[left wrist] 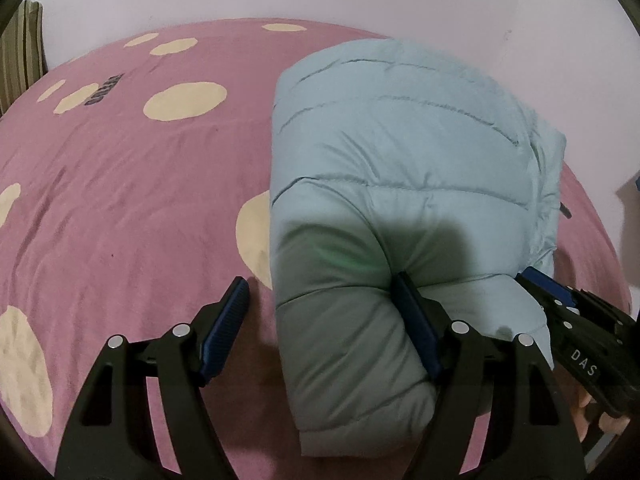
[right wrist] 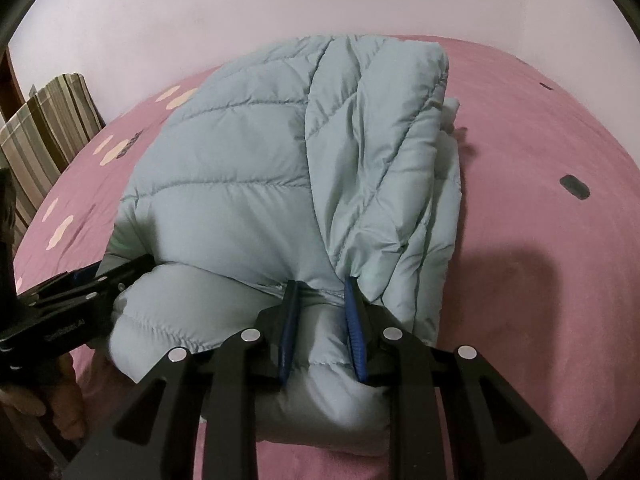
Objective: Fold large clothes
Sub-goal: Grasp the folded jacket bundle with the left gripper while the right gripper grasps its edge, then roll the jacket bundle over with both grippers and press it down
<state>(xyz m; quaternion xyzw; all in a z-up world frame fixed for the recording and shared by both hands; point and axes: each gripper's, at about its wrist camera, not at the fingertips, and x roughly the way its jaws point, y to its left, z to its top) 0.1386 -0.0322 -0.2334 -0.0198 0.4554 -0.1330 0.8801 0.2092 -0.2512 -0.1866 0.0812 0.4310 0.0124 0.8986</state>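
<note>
A light blue quilted puffer jacket [left wrist: 400, 168] lies folded into a thick bundle on the pink bed; it also shows in the right wrist view [right wrist: 256, 176]. My left gripper [left wrist: 320, 292] is open wide at the bundle's near left corner, its right finger pressed against the jacket and its left finger over the sheet. My right gripper [right wrist: 320, 288] is shut on a thick fold of the jacket at the near edge. The right gripper also shows at the right of the left wrist view [left wrist: 560, 304], and the left gripper at the left of the right wrist view [right wrist: 80, 280].
The bed has a pink sheet [left wrist: 120, 200] with cream dots. A striped pillow [right wrist: 44, 128] stands at the far left against the pale wall [right wrist: 280, 8]. Bare pink sheet [right wrist: 540, 200] lies right of the jacket.
</note>
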